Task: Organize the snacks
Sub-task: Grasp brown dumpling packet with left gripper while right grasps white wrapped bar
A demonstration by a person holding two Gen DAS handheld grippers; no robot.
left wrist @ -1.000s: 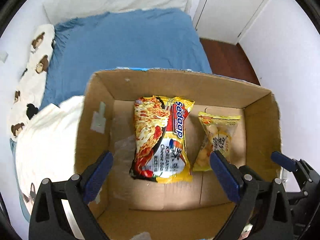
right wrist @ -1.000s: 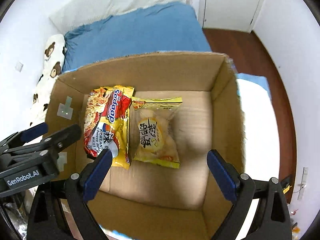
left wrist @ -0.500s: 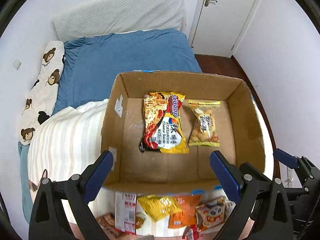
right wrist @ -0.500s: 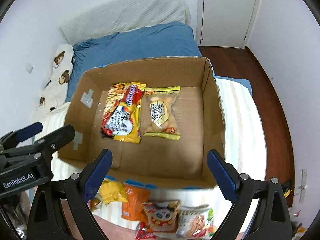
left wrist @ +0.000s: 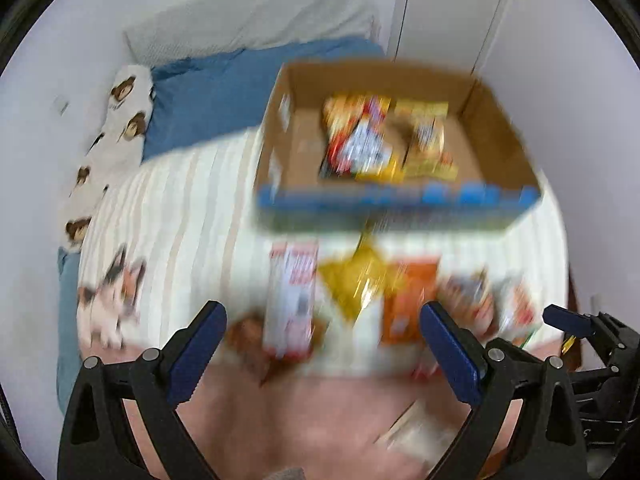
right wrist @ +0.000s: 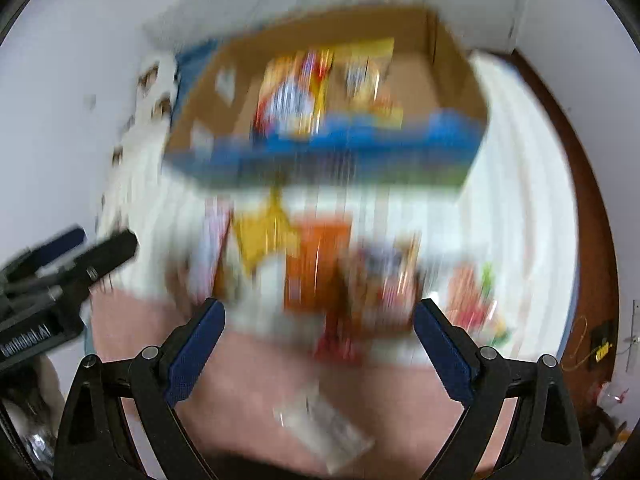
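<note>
Both views are motion-blurred. A cardboard box [left wrist: 496, 136] [right wrist: 452, 76] sits on the striped bedspread and holds a red-yellow noodle packet [left wrist: 358, 140] [right wrist: 294, 96] and a yellow snack bag [left wrist: 428, 140] [right wrist: 366, 80]. In front of the box lie several loose snacks: a white-red packet [left wrist: 292, 300], a yellow bag [left wrist: 356, 280] [right wrist: 264, 240], an orange bag [left wrist: 408, 296] [right wrist: 316, 264] and others to the right. My left gripper [left wrist: 320, 340] is open and empty above the near snacks. My right gripper [right wrist: 318, 340] is open and empty too.
The bed has a blue sheet [left wrist: 216, 96], a bear-print pillow [left wrist: 124, 108] on the left and a pink blanket [left wrist: 300, 420] near me. A white door [left wrist: 448, 8] and dark wood floor [right wrist: 580, 184] lie to the right. A clear packet [right wrist: 328, 432] rests on the pink blanket.
Both grippers have pulled back from over the box toward me. The box now sits farther away, and the loose snacks in front of it have come fully into view.
</note>
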